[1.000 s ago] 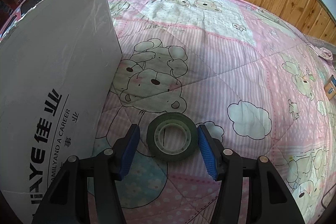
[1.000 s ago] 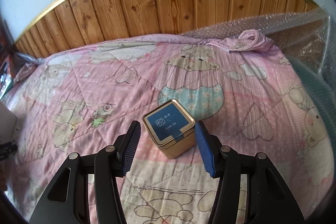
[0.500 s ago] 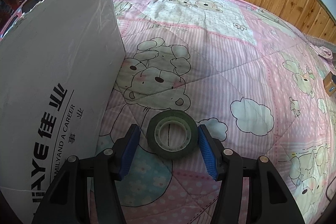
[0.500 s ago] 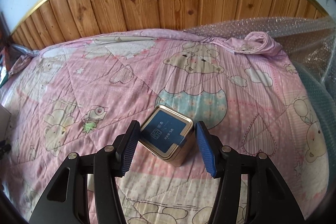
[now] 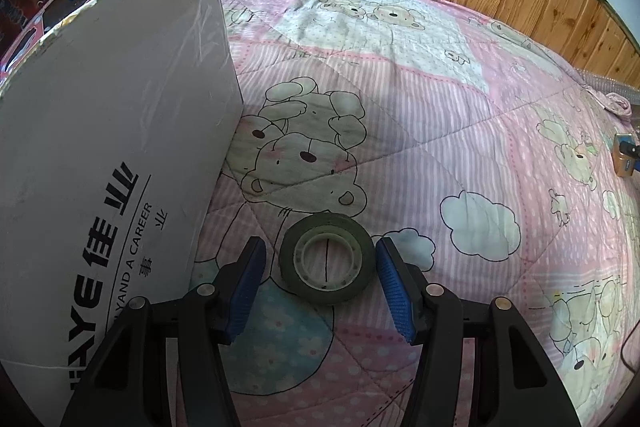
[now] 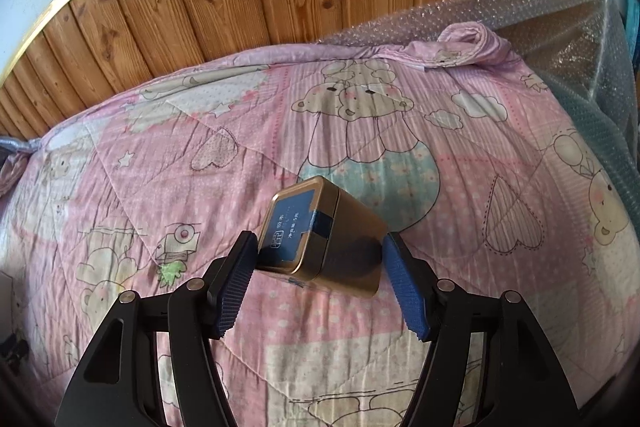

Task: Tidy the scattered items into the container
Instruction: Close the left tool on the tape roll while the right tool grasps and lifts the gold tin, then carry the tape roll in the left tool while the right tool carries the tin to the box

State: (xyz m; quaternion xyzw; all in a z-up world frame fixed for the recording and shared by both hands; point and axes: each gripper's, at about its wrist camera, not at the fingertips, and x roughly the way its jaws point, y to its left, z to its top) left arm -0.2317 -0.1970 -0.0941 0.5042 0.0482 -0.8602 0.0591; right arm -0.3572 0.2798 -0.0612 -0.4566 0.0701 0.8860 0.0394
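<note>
By the box [image 5: 100, 155] on the bed's [image 5: 440, 131] left side, the left gripper [image 5: 320, 267] spreads wide around the flat-lying tape [image 5: 326, 257], pads clear of it. The right gripper [image 6: 318, 259] clamps the tilted tin [image 6: 320, 235], raised off the quilt.

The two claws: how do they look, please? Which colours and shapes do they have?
Left claw and right claw look alike: black plastic arms with triangular cut-outs and round silver rivets. Each finger carries a blue ribbed pad. No cables, markings or sleeves are visible.
</note>
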